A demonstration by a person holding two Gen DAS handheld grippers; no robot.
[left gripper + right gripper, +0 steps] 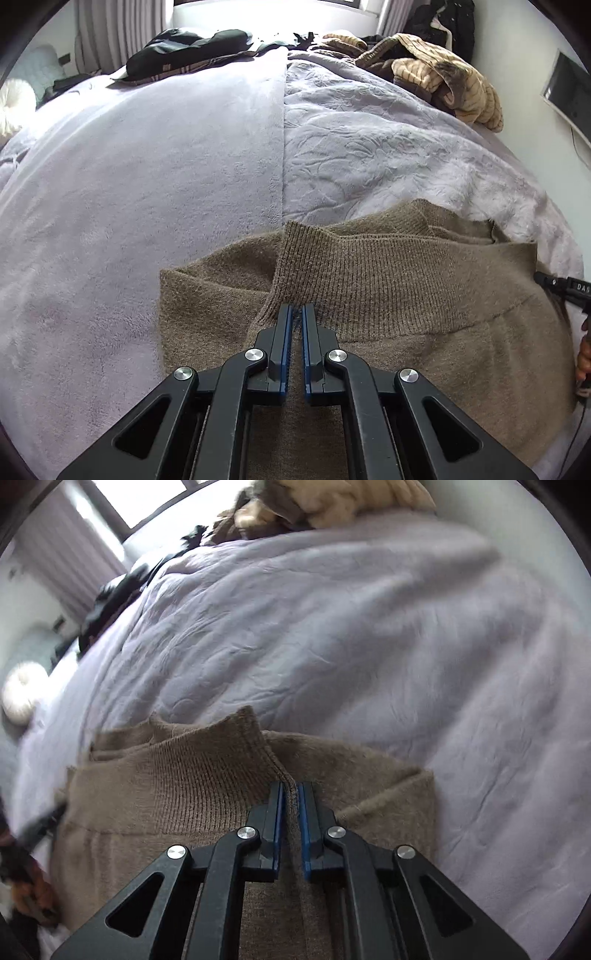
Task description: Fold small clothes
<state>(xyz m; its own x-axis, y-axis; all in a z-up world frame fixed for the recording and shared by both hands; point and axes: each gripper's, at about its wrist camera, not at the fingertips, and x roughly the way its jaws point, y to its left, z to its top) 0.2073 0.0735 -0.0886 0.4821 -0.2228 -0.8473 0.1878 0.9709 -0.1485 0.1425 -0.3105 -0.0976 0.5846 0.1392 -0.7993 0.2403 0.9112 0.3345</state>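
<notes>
We see a lilac bed (pixel 184 177) filling the space ahead of both grippers, its cover plush on one half and embossed on the other. At its far end, well beyond our tips, lie dark clothes (pixel 192 48) and a tan striped blanket (pixel 447 77). A white cushion (pixel 22 694) sits off the bed's edge, far to the left of the right gripper.

The brown sweater (pixel 424 295) lies on the near part of the bed, directly under and ahead of both grippers. Its ribbed band (pixel 177 775) runs across between them, with folded layers showing just past it.

The left gripper (pixel 297 314) has its blue pads pressed together on the left corner of that band, knit pinched between them. The right gripper (pixel 291 790) is likewise clamped on the band's right corner, a thin fold of knit running down between its pads. From the left view, the other tool's black tip is at the far right edge, touching the sweater.
</notes>
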